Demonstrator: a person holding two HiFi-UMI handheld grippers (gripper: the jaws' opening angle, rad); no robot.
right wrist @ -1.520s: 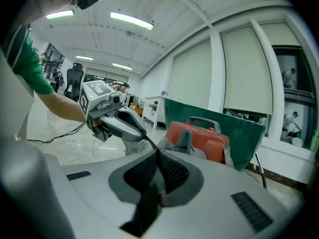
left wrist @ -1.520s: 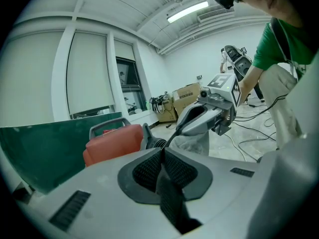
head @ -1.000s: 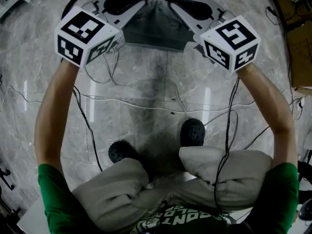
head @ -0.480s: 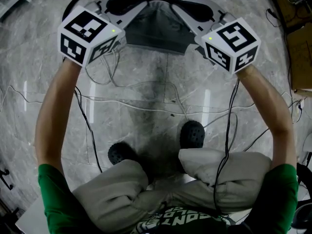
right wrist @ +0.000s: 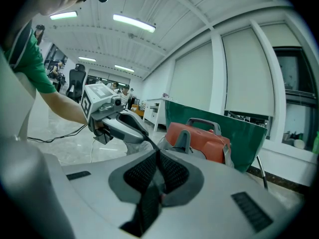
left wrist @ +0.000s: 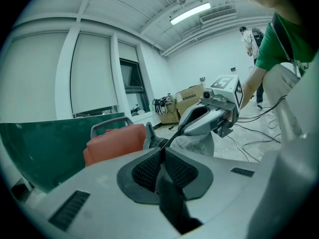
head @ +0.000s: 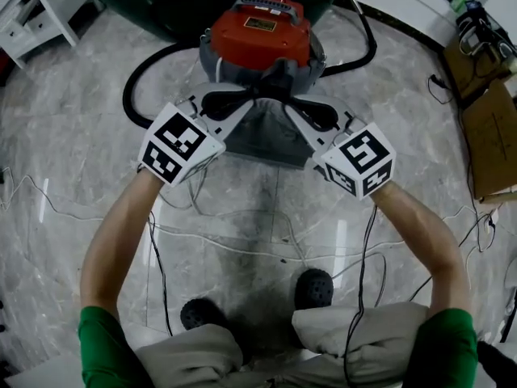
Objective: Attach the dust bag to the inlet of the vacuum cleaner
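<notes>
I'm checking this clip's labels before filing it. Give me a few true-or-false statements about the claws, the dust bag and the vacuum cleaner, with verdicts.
1. The left claw and the right claw are each shut on the dust bag. True.
2. The vacuum cleaner has a blue top. False: the top is red.
3. The vacuum cleaner stands on a table. False: it stands on the floor.
4. The dust bag hangs between the two claws, on the person's side of the vacuum cleaner. True.
</notes>
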